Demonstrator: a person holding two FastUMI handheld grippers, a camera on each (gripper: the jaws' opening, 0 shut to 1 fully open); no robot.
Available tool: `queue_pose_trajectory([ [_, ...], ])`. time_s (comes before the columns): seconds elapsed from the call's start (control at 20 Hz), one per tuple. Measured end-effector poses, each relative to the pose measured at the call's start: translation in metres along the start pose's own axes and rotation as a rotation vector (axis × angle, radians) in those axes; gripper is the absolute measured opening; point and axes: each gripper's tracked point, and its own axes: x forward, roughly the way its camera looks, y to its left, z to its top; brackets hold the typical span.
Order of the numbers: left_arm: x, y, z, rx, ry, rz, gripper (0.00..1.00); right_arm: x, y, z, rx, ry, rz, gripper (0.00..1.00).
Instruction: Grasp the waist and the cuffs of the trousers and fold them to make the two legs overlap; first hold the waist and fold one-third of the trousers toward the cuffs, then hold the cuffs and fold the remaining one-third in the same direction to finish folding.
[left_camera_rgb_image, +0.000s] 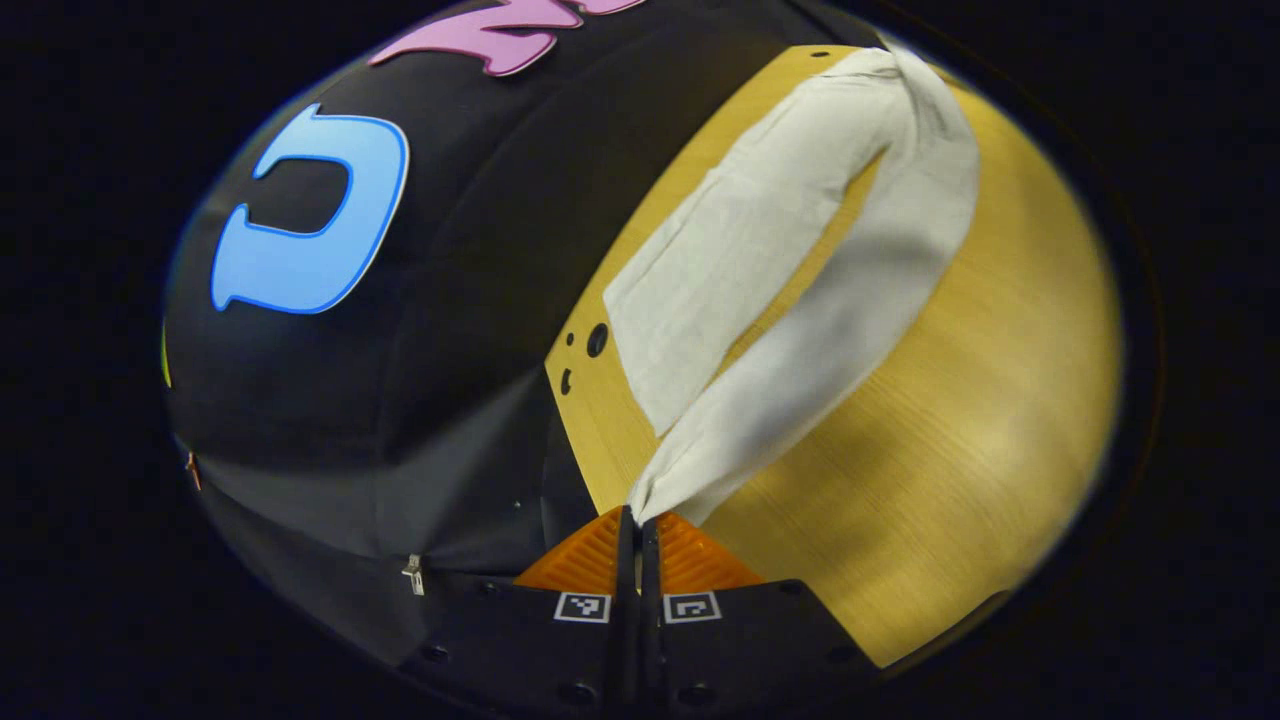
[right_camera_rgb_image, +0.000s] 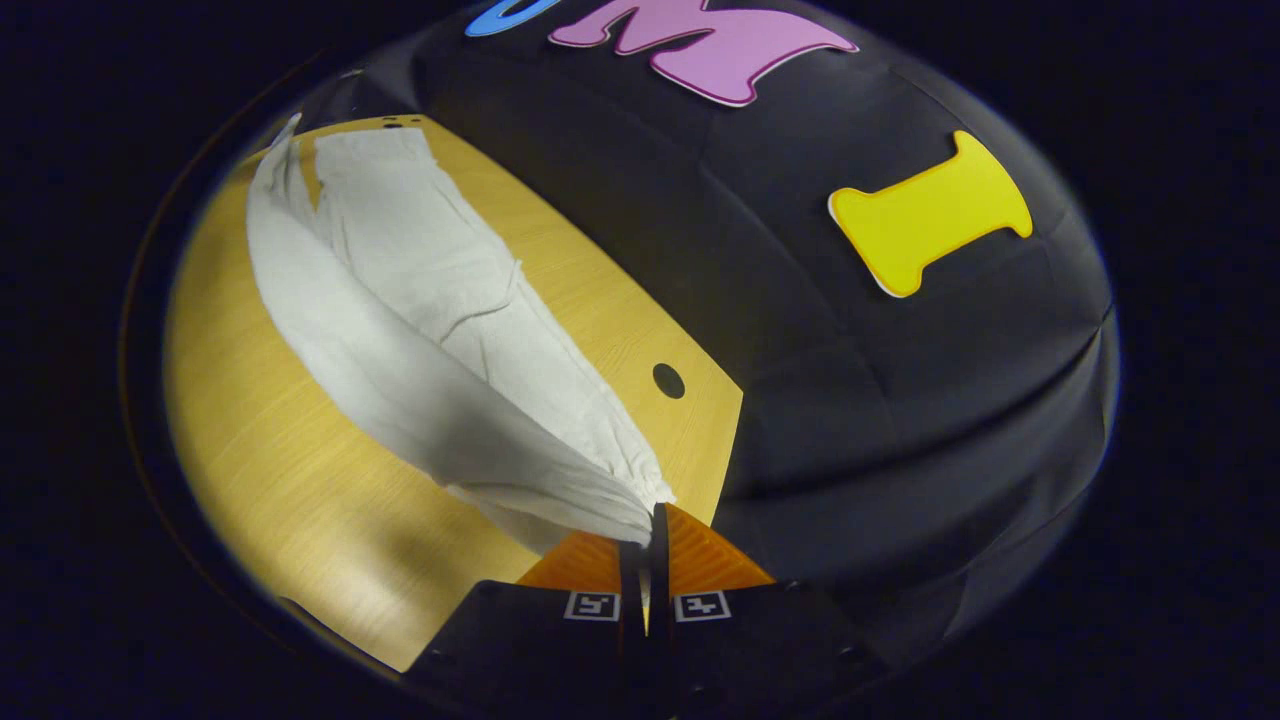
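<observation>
Off-white trousers (left_camera_rgb_image: 820, 300) lie on a light wooden table (left_camera_rgb_image: 980, 420). In the left gripper view one leg rests flat near the table's edge, and the other leg rises off the wood to my left gripper (left_camera_rgb_image: 637, 522), which is shut on its cuff. In the right gripper view the trousers (right_camera_rgb_image: 420, 330) stretch away toward the far corner, and my right gripper (right_camera_rgb_image: 650, 535) is shut on the bunched waist end, held above the table (right_camera_rgb_image: 280, 470). The lifted cloth hangs in a long fold between the two grippers.
The table's edge runs close beside both grippers, with the black cloth wall right behind it. Small round holes (left_camera_rgb_image: 597, 340) pierce the tabletop near that edge; another hole (right_camera_rgb_image: 668, 380) lies beside the trousers. Bare wood spreads on the side away from the wall.
</observation>
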Motion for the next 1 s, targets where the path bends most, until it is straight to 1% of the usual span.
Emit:
queue_pose_trajectory([
  [0.2, 0.026, 0.024, 0.039, -0.079, -0.019, 0.025, 0.05, 0.03, -0.018, 0.038, 0.098, -0.032, -0.025, 0.05],
  [0.25, 0.034, 0.028, 0.048, -0.097, -0.025, 0.025, 0.05, 0.041, -0.025, 0.048, 0.12, -0.042, -0.033, 0.1],
  [0.3, 0.043, 0.032, 0.056, -0.126, -0.027, 0.024, 0.05, 0.049, -0.029, 0.055, 0.15, -0.044, -0.039, 0.05],
  [0.4, 0.061, 0.03, 0.074, -0.264, -0.019, -0.017, 0.05, 0.064, -0.036, 0.065, 0.211, -0.043, -0.051, 0.05],
  [0.45, 0.071, 0.032, 0.085, -0.318, -0.023, -0.025, 0.05, 0.073, -0.038, 0.07, 0.241, -0.04, -0.056, 0.05],
  [0.5, 0.08, 0.042, 0.094, -0.344, -0.027, -0.018, 0.05, 0.082, -0.041, 0.073, 0.271, -0.035, -0.061, 0.05],
  [0.6, 0.106, 0.054, 0.114, -0.357, -0.039, -0.017, 0.05, 0.095, -0.041, 0.073, 0.331, -0.022, -0.07, 0.05],
  [0.65, 0.118, 0.054, 0.124, -0.355, -0.042, -0.025, 0.05, 0.103, -0.04, 0.072, 0.374, -0.009, -0.071, 0.0],
  [0.7, 0.129, 0.052, 0.132, -0.35, -0.044, -0.032, 0.05, 0.11, -0.039, 0.068, 0.404, 0.015, -0.077, 0.05],
  [0.8, 0.148, 0.046, 0.141, -0.362, -0.031, -0.05, 0.05, 0.112, -0.042, 0.066, 0.444, 0.045, -0.085, 0.05],
  [0.85, 0.157, 0.046, 0.146, -0.374, -0.033, -0.044, 0.05, 0.112, -0.043, 0.066, 0.474, 0.056, -0.084, 0.05],
  [1.0, 0.179, 0.044, 0.153, -0.452, -0.033, -0.029, 0.05, 0.111, -0.041, 0.061, 0.617, 0.103, -0.058, 0.06],
])
